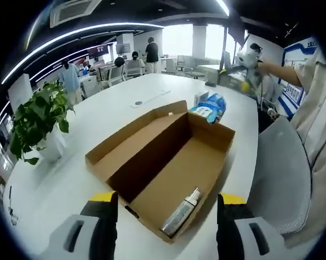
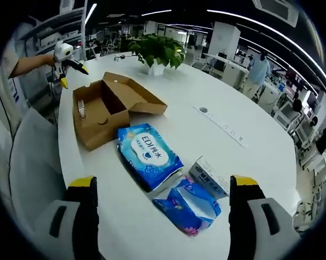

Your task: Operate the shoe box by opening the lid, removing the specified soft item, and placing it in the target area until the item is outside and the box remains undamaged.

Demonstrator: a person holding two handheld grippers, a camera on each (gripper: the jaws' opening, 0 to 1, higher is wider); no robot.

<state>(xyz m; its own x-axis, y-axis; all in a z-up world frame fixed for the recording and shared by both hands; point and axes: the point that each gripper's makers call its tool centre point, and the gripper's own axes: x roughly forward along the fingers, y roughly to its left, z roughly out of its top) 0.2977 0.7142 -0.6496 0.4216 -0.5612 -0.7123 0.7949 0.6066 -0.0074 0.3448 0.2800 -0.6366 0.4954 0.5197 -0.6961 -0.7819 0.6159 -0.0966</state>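
The brown cardboard shoe box [image 1: 152,157] lies open on the white table, its lid [image 1: 133,132] folded back flat. A silver tube [image 1: 181,212] rests in its near corner. My left gripper [image 1: 167,219] is open above the box's near end, holding nothing. Past the box's far end lies a blue soft wipes pack [image 1: 210,106]. In the right gripper view that wipes pack [image 2: 149,154] lies on the table between the box [image 2: 106,111] and my open, empty right gripper [image 2: 165,216]. The left gripper [image 2: 70,73] shows beyond the box, the right gripper [image 1: 238,73] at the far right.
A second blue pack [image 2: 190,206] and a small white carton [image 2: 209,176] lie beside the wipes. A potted plant [image 2: 157,51] stands farther along the table [image 2: 217,92]. A grey chair [image 1: 282,179] sits at the table's edge. People and desks fill the office behind.
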